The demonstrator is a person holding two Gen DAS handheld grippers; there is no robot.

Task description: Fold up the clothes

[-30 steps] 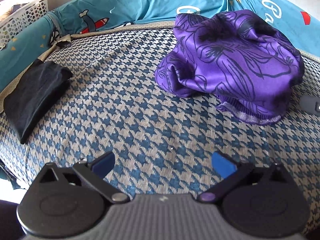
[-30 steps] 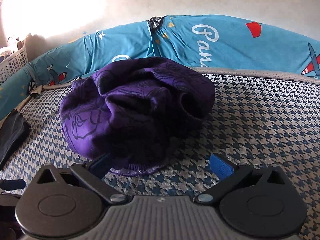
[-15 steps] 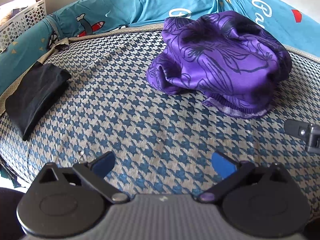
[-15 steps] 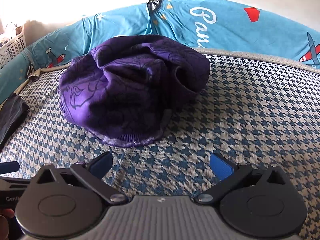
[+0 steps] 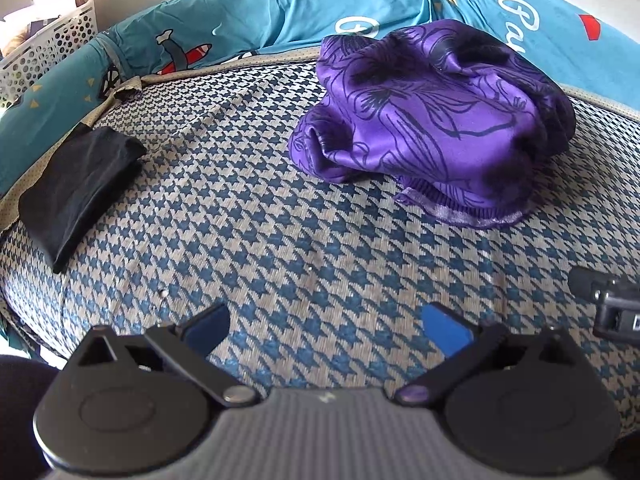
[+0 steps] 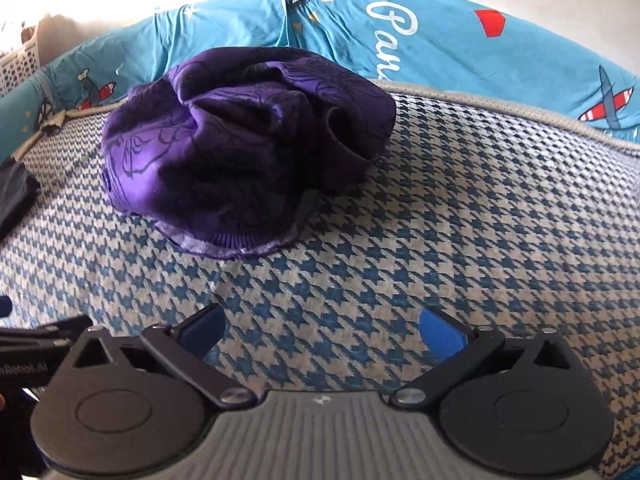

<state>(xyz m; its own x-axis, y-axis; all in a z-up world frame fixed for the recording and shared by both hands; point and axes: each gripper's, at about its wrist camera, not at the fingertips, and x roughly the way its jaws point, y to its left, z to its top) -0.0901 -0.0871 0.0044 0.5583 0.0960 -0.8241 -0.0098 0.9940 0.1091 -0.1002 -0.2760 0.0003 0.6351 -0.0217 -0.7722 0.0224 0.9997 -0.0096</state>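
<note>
Garments two: crumpled purple garment (image 5: 432, 120), folded black garment (image 5: 76, 188); both hand-held grippers released, left hand-held gripper (image 5: 326, 326), right hand-held gripper (image 6: 322, 326).

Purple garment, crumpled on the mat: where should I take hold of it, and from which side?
Grip the ribbed hem of the purple garment, coming in low from the near side. It lies flat on the houndstooth mat as the one exposed edge facing the open right claw; the rest is a bunched mound, likely to give several layers.
</note>
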